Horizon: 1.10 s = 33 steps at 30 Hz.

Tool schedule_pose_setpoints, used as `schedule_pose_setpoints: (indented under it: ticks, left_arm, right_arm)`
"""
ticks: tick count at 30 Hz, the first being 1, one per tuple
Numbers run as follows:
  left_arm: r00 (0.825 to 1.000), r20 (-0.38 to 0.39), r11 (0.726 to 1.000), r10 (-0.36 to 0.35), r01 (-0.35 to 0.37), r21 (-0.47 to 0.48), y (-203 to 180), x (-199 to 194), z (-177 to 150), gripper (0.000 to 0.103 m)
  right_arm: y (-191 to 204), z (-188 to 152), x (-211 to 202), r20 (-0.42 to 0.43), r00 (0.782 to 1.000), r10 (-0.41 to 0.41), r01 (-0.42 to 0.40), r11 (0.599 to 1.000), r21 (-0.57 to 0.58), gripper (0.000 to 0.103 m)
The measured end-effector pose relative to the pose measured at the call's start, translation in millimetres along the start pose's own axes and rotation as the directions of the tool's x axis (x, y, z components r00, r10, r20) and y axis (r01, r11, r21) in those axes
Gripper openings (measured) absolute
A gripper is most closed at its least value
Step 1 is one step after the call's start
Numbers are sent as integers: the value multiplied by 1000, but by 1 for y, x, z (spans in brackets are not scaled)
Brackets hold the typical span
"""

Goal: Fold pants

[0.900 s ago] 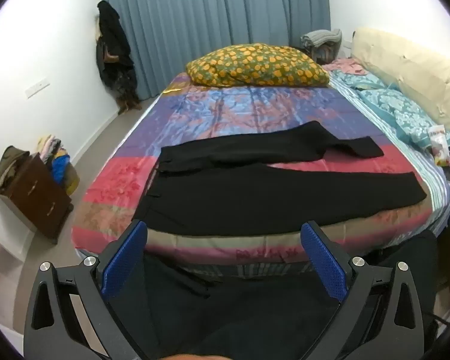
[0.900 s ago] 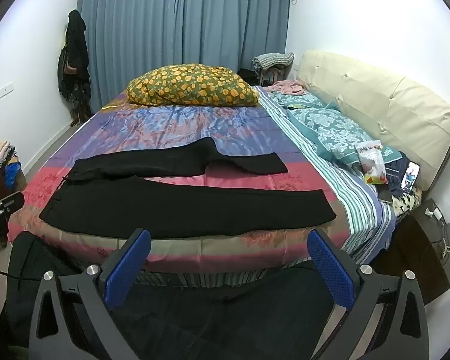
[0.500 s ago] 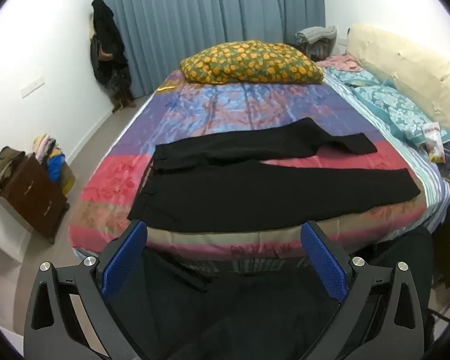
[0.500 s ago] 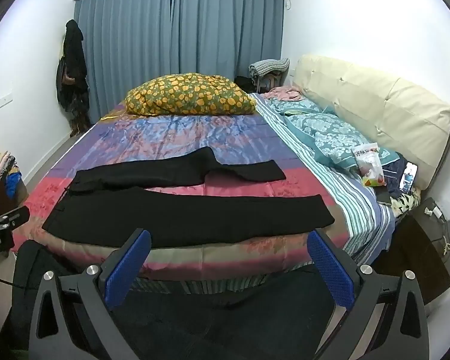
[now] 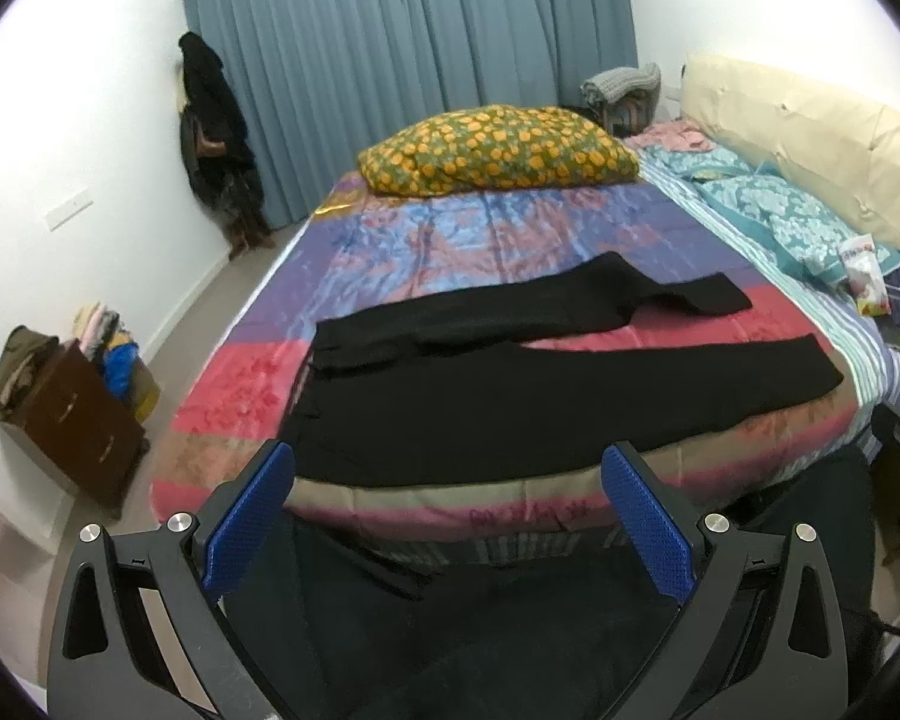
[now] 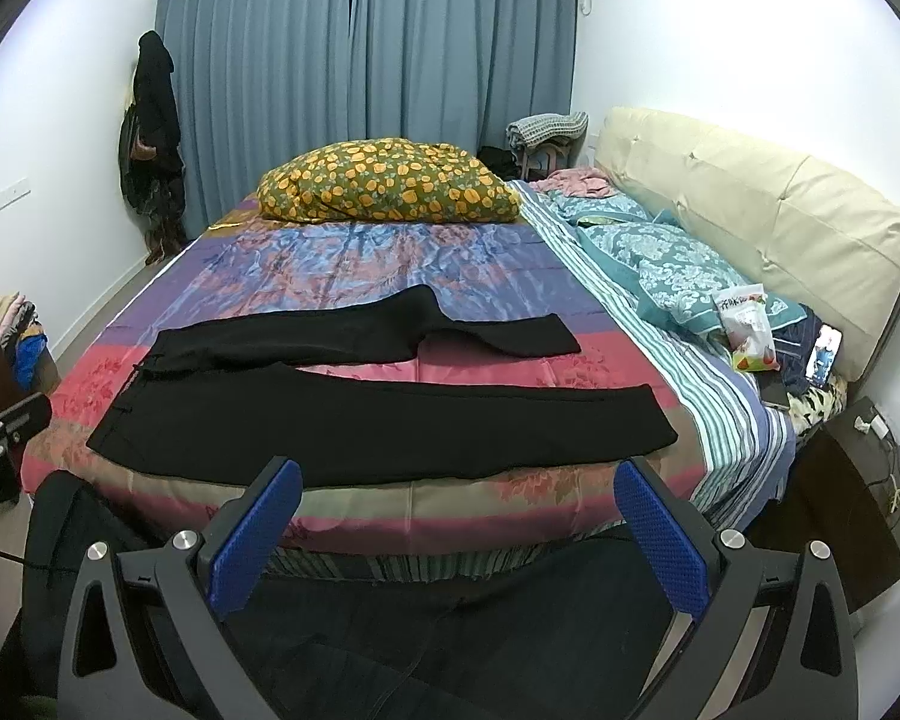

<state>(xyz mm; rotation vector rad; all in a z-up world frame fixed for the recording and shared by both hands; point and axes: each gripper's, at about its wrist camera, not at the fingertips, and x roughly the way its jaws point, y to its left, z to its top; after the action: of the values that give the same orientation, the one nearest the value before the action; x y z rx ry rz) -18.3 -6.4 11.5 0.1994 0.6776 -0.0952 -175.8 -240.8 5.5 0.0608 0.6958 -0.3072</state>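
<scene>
Black pants (image 5: 510, 396) lie spread flat across the near part of the bed (image 5: 492, 240), waist at the left and both legs running right, the far leg bent at its end. They also show in the right wrist view (image 6: 360, 420). My left gripper (image 5: 450, 480) is open and empty, held off the bed's near edge below the waist and near leg. My right gripper (image 6: 459, 495) is open and empty, off the near edge below the near leg. Neither touches the pants.
A yellow-patterned pillow (image 6: 390, 180) lies at the far end of the bed. Teal bedding (image 6: 678, 270), a snack bag (image 6: 747, 330) and a phone (image 6: 825, 354) sit along the right by the cream headboard (image 6: 750, 210). A brown drawer unit (image 5: 72, 414) stands at the left.
Both views have lifted and shifted slightly, so the bed and pants sit a little lower and nearer in frame. The pants have not moved and both grippers stay open.
</scene>
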Motion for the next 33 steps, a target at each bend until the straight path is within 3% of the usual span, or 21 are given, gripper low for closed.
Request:
schedule_pose_setpoints:
  ticks: [7,13,23,33]
  left_arm:
    - [998,-53,999,-13,11,-36,9,12,-3,102]
    - [998,-56,998,10,-14,-66,14,9,-7,102]
    - [999,-45,999,-26,24,-40,9,7,-4,102]
    - [998,-58,998,-10,7,-57,13,11,-4,102]
  right_arm:
    - [0,0,0,0,1000,-1,1,1000,-7,103]
    - [1,1,-1,8,1000,-4,4,1000,-20,103]
    - [-4,-2,2,-4,1000,-4,4,1000,-7,103]
    - [-1,-1,0,1,1000,-3,3,1000,-18,103]
